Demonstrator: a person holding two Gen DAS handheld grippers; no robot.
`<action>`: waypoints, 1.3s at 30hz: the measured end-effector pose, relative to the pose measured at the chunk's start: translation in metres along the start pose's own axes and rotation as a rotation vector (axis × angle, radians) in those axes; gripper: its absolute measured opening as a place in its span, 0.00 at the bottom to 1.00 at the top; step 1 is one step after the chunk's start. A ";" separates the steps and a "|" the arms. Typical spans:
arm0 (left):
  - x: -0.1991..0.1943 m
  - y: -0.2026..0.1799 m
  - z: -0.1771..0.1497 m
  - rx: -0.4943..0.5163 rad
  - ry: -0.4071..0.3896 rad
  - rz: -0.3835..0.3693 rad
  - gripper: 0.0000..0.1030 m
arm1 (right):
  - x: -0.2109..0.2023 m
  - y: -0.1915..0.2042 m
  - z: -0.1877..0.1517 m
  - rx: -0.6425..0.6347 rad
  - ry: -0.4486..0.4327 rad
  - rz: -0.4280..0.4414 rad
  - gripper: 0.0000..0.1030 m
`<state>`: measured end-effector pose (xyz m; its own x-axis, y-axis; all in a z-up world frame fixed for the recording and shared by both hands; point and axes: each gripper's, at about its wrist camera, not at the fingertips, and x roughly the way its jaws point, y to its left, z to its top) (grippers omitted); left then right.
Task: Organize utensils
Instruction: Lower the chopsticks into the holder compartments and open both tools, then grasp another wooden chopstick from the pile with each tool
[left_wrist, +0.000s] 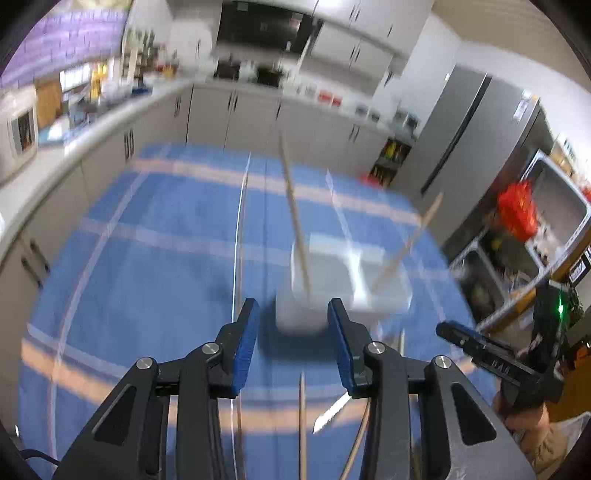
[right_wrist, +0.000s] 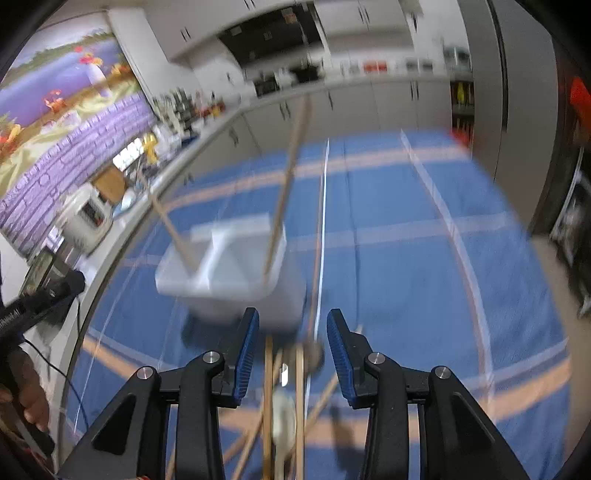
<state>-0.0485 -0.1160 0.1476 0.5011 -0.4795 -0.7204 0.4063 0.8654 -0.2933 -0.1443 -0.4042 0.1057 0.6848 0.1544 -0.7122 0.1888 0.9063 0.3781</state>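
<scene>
A white two-compartment utensil holder (left_wrist: 343, 284) stands on the blue striped tablecloth (left_wrist: 147, 229), just ahead of my two claws; one wooden stick (left_wrist: 295, 218) leans in its left section and a second stick (left_wrist: 406, 243) leans out of its right, each set in its own compartment, which I read as the sorting already under way. From the right wrist the same holder (right_wrist: 229, 273) sits ahead and to the left, blurred. More utensils lie loose on the cloth nearer to me: a bundle of wooden sticks (right_wrist: 267, 398), a pale spoon-like piece (right_wrist: 284, 417) and a dark rounded end (right_wrist: 314, 356) directly between and below my right claw's fingers, and what seems to be a serrated knife blade (left_wrist: 330, 413) beneath my left claw, presumably the pile waiting to be sorted. My left claw (left_wrist: 291, 332) is partly parted, its blue pads (left_wrist: 245, 343) clear of everything, gripping nothing. My right claw (right_wrist: 291, 341) stands parted about the same, angled down over the pile, its pads not pressing on any piece as far as the blur allows. A hand (right_wrist: 31, 402) holds the left claw's handle at the frame's edge
</scene>
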 end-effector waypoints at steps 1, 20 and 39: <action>0.006 0.002 -0.014 -0.006 0.033 -0.002 0.36 | 0.005 -0.003 -0.009 0.014 0.028 0.019 0.40; 0.091 -0.032 -0.096 0.130 0.299 0.041 0.31 | 0.078 0.048 -0.030 -0.181 0.222 -0.025 0.26; 0.057 -0.022 -0.070 0.099 0.184 -0.024 0.05 | 0.056 0.038 -0.019 -0.101 0.193 -0.030 0.07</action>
<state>-0.0826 -0.1523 0.0686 0.3457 -0.4575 -0.8193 0.4943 0.8309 -0.2554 -0.1125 -0.3536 0.0691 0.5306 0.1899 -0.8260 0.1290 0.9451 0.3002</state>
